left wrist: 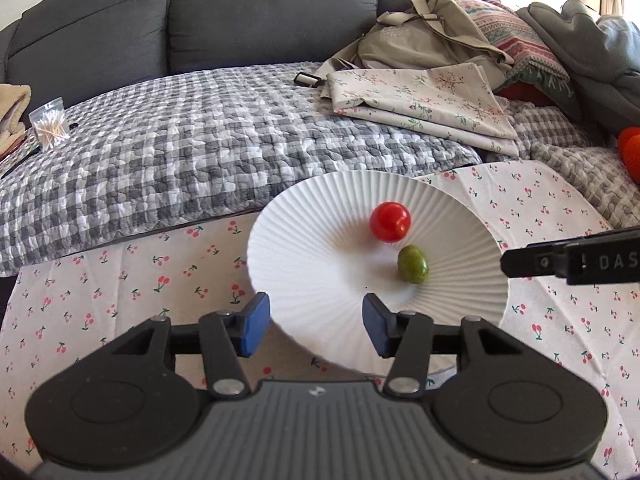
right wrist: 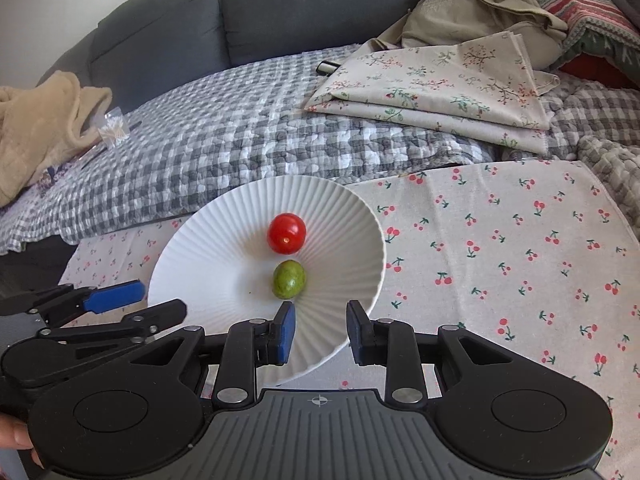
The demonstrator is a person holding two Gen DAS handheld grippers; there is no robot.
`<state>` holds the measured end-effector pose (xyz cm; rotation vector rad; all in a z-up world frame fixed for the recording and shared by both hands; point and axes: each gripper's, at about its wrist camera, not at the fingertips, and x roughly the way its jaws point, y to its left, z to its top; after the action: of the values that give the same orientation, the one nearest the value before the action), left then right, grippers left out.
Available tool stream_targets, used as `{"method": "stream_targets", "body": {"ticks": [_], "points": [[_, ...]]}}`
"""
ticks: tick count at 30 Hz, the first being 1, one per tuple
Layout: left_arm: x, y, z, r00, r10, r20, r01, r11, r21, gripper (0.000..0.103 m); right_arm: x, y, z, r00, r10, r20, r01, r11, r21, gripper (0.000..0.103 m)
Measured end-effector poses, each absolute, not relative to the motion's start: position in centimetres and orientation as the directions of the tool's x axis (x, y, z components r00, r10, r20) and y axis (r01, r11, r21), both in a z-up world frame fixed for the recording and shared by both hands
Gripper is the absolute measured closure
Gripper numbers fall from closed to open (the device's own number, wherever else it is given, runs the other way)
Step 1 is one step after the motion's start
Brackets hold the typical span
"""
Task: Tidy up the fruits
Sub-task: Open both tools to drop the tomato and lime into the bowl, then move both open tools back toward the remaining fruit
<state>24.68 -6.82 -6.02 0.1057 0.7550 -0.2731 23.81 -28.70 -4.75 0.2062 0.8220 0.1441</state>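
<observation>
Left tool (left wrist: pixel 316 326) hangs released at the plate's (left wrist: pixel 320 216) near rim, jaws apart and empty. Right tool (right wrist: pixel 320 330), low in its frame, also grasps nothing, its narrow gap bare above the rim. A red tomato (right wrist: pixel 287 233) and a green fruit (right wrist: pixel 288 279) already sit mid-plate, so the sorting looks partly done; orange fruit (left wrist: pixel 631 152) at the left view's right edge may be left. Under the plate lies a cherry-print cloth (right wrist: pixel 500 264) on the table, with a checked quilt (left wrist: pixel 180 152) and grey sofa (left wrist: pixel 240 12) behind.
</observation>
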Motion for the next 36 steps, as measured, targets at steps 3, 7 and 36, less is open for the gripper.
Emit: {"method": "stream_targets", "body": {"ticks": [3,7,36], "points": [[23.5,-5.3,-4.8,0.698,-0.204,-0.686,0.248,0.968,-0.036,0.045,22.8,-28.9,-3.4,0.688,0.208,-0.695,-0.041,0.968,0.249,0.066],[21.7,-3.8,-3.4,0.702,-0.184,-0.688,0.208,0.977,-0.05,0.04,21.2,-28.3,-1.4,0.69,0.238,-0.683,-0.061,0.96,0.274,0.048],[6.2,1.2,-0.3,0.759,-0.097,-0.644,0.083,0.995,-0.052,0.001,4.0,-20.4,2.8,0.715,0.336,-0.614,-0.224,0.941,0.255,0.006]]}}
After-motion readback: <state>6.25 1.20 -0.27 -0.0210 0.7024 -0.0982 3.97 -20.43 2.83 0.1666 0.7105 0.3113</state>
